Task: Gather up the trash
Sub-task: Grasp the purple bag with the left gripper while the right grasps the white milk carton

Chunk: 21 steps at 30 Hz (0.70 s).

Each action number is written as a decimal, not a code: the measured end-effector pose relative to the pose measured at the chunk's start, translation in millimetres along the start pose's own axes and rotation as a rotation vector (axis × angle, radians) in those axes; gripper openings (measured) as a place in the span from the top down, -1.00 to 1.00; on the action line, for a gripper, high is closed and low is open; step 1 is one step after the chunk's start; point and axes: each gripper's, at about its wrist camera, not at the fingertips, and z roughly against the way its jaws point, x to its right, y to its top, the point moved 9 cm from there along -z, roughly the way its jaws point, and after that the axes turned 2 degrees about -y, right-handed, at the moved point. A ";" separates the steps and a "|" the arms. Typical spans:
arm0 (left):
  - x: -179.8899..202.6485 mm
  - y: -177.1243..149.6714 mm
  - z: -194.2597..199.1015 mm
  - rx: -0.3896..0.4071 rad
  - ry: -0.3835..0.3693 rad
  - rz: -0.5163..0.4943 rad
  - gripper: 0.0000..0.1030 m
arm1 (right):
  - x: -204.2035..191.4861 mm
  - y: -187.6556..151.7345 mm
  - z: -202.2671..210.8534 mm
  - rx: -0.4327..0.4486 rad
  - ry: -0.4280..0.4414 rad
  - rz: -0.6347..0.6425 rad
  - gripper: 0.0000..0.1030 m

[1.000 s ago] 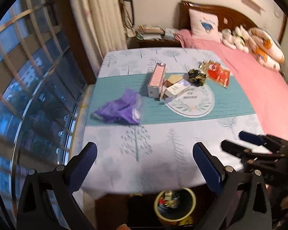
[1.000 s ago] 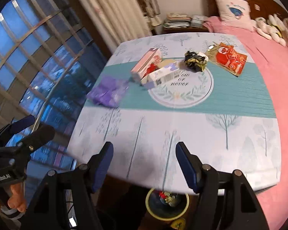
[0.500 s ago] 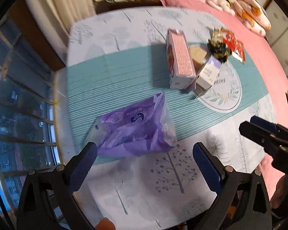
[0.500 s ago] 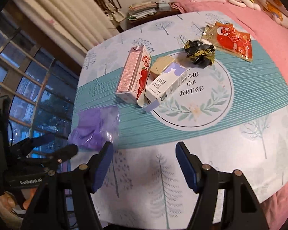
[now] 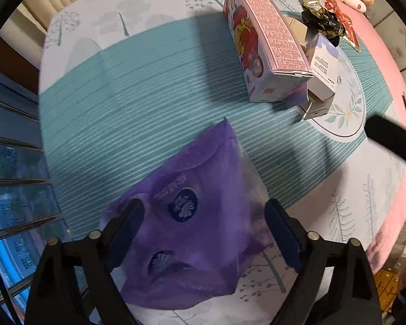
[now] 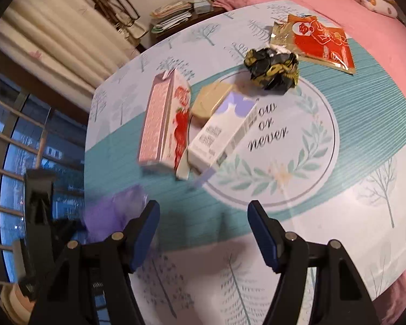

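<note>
Left wrist view: the left gripper (image 5: pixel 203 214) points down over a purple wrapper (image 5: pixel 192 233) on the counter (image 5: pixel 121 103); its jaws straddle the wrapper and are closing, pads not yet pressing. Beyond lie a pink carton (image 5: pixel 265 43) and a white box (image 5: pixel 322 73).

Right wrist view: the right gripper (image 6: pixel 203 230) hangs with jaws spread and empty, above the counter near the carton, box, crumpled foil (image 6: pixel 273 67) and red packet (image 6: pixel 319 40).

Wrapper (image 5: pixel 192 233) on table (image 5: pixel 121 86), carton (image 5: pixel 265 40) behind, box (image 5: pixel 322 67) beside carton
</note>
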 end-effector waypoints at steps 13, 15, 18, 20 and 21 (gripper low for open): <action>12.6 13.2 5.0 0.062 -0.045 -0.008 0.79 | 9.0 49.6 -32.7 0.013 -0.009 -0.142 -0.30; 13.5 14.6 7.7 0.076 -0.061 0.006 0.82 | 9.8 53.3 -41.3 0.005 -0.025 -0.146 -0.30; 10.3 14.9 13.4 0.095 -0.076 0.033 0.84 | 12.0 54.7 -53.9 -0.010 -0.047 -0.151 -0.12; 6.5 13.9 19.4 0.109 -0.088 0.053 0.85 | 14.1 53.3 -62.6 -0.023 -0.049 -0.159 0.06; 2.3 13.5 23.4 0.116 -0.092 0.060 0.86 | 14.7 53.7 -63.4 -0.018 -0.043 -0.164 0.07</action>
